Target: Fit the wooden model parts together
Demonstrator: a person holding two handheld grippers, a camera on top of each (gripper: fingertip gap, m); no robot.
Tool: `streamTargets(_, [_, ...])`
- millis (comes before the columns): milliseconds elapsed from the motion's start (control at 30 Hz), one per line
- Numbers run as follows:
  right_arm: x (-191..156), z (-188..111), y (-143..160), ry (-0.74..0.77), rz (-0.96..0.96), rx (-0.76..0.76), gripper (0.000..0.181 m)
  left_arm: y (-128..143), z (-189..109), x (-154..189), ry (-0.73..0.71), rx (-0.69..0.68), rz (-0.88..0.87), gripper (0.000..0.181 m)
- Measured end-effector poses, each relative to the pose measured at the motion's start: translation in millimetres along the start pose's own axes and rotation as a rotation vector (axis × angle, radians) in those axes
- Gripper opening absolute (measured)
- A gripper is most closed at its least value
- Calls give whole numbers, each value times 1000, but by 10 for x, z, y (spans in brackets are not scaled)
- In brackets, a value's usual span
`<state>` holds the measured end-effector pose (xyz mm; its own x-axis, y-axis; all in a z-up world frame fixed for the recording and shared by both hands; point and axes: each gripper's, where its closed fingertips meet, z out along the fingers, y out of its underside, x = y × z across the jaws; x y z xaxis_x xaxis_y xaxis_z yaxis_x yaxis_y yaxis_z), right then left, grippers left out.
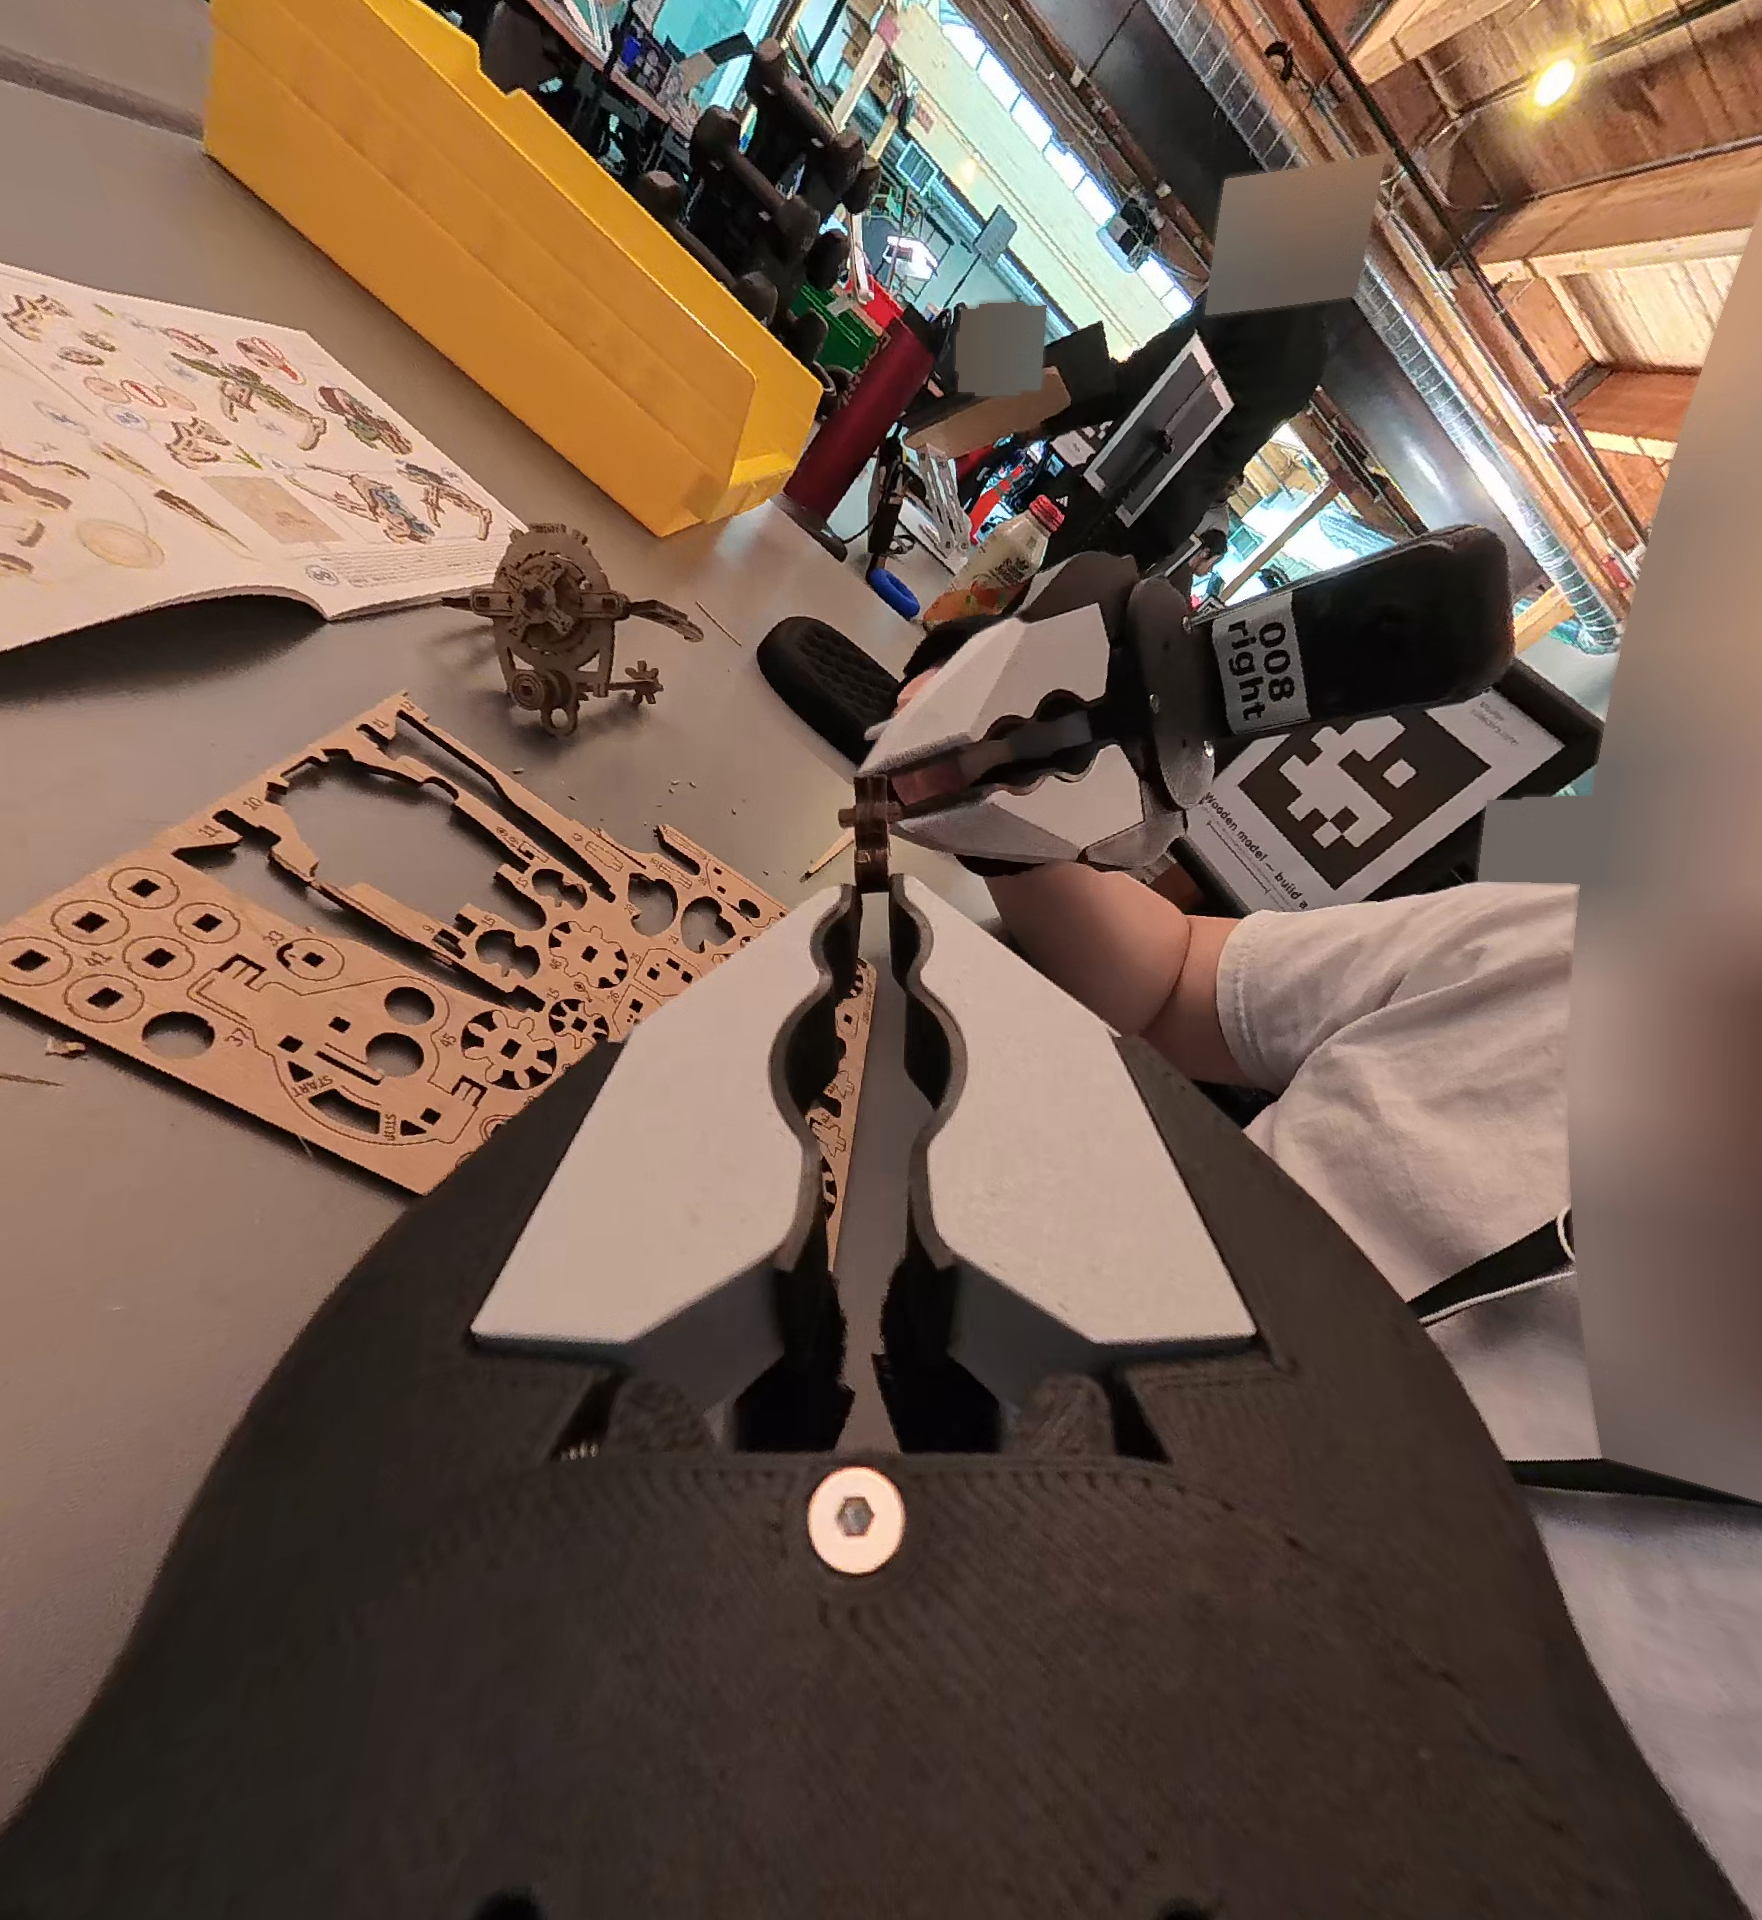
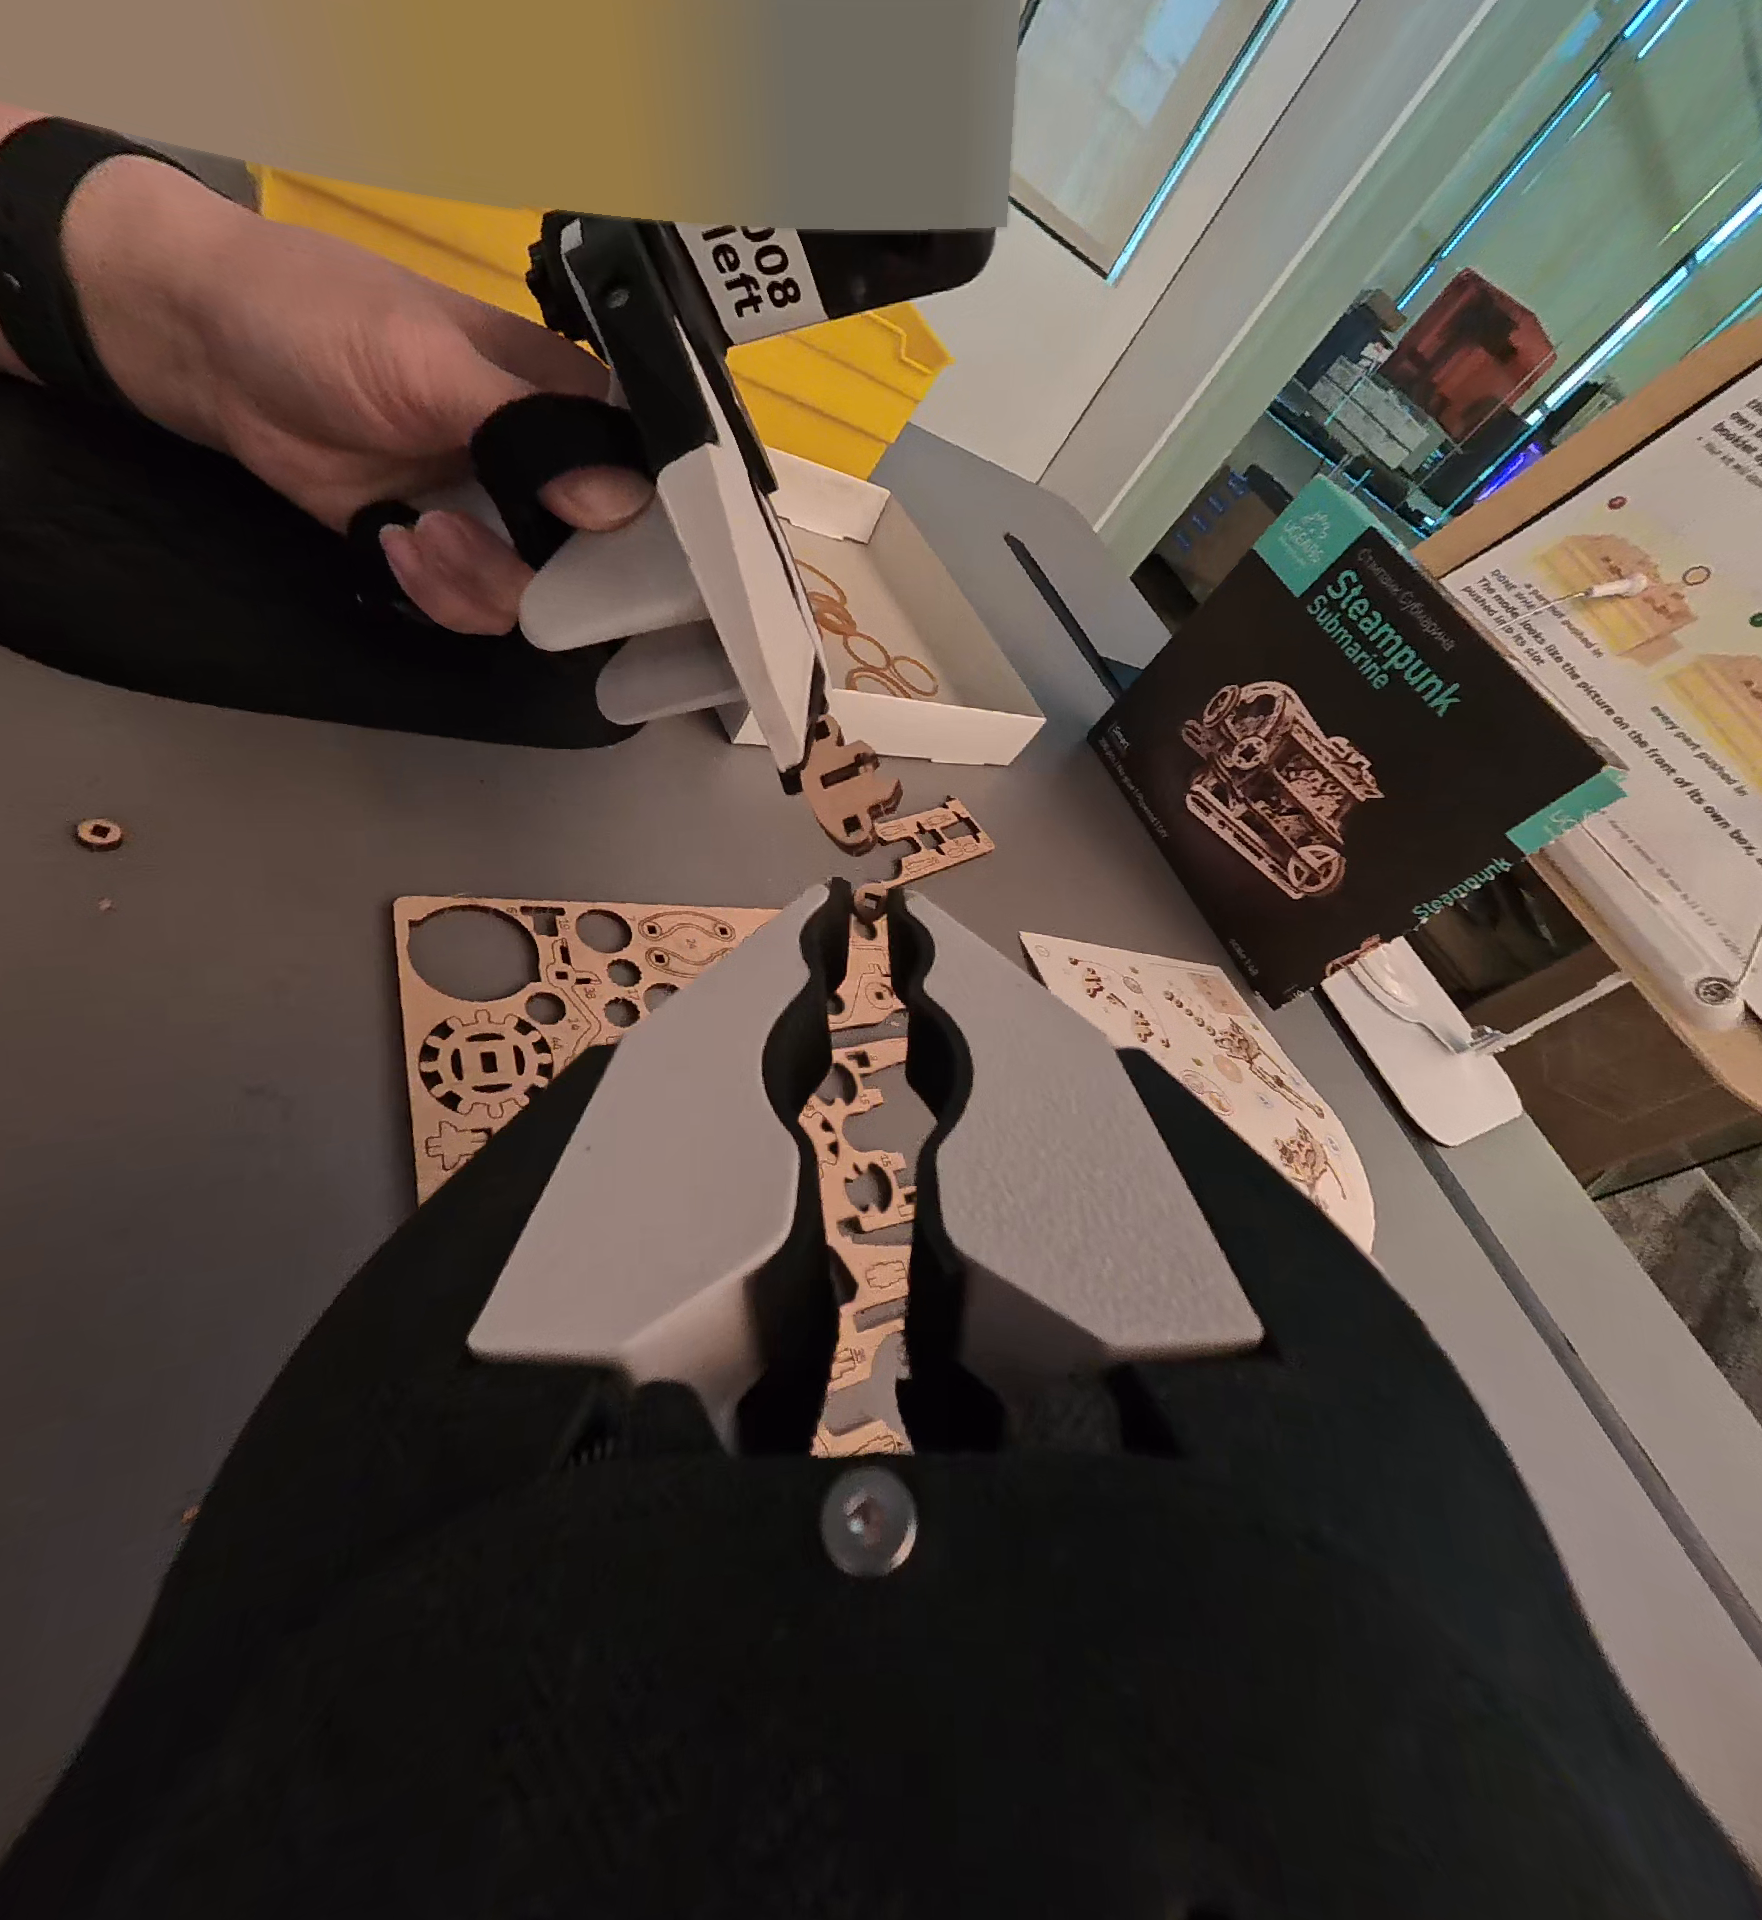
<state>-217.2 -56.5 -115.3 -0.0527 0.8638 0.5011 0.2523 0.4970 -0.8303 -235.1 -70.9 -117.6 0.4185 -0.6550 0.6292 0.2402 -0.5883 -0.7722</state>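
while the left gripper [image 2: 794,774] pinches a curved wooden piece [image 2: 846,795], the right gripper's [image 2: 866,891] jaws clamp a slotted strip [image 2: 934,840].

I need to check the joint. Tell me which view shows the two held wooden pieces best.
The right wrist view: both wooden pieces appear flat-on, meeting between the left gripper and right gripper. The left wrist view shows them only edge-on, as a thin dark strip.
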Motion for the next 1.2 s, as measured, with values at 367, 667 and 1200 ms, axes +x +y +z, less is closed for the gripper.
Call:
streamTargets(367, [-14, 51, 83, -5, 20, -29, 5, -6, -14, -25, -6, 7, -18, 4])
streamTargets(667, [-27, 67, 128, -7, -1, -59, 5, 6, -11, -31, -5, 3, -27, 4])
streamTargets(1200, [-10, 32, 81, 57, -120, -73, 5, -224, -83, -57, 24, 104, -13, 4])
